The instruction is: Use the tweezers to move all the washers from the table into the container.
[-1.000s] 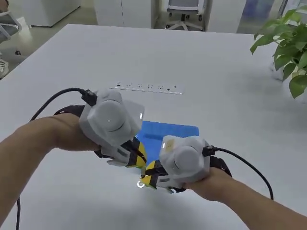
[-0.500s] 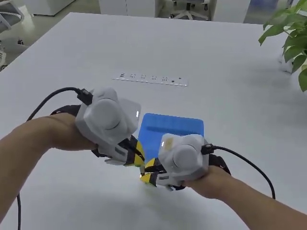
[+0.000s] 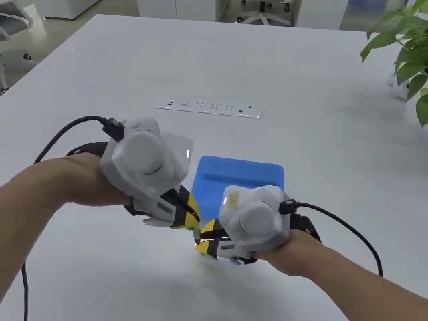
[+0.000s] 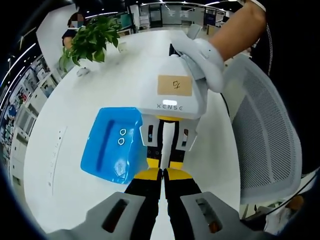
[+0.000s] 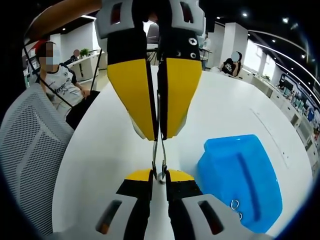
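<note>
1. Both grippers stay nose to nose just in front of the container (image 3: 246, 168), as they did a second ago. The left gripper (image 3: 189, 217) has drifted slightly outward, and the rest of the shift is the headset's.
2. The left gripper's yellow jaws are pressed together on the upper part of the tweezers (image 5: 159, 150). The right gripper (image 3: 208, 246) pinches their lower end between its own jaws.
3. Two washers (image 4: 122, 136) lie inside the container. Whether the tweezers' tip carries another is too small to tell.
4. Judgement: the step in hand is settling the grip on the tweezers between the two grippers. The next move calls for one gripper to let go, so the tip can go to a washer or over the container's near wall.
5. A power strip (image 3: 207, 107) lies on the table (image 3: 321, 100) beyond the container, well apart. A plant (image 3: 401, 47) stands at the far corner. Nothing stands between the grippers and the container, though each gripper trails a cable.
</note>
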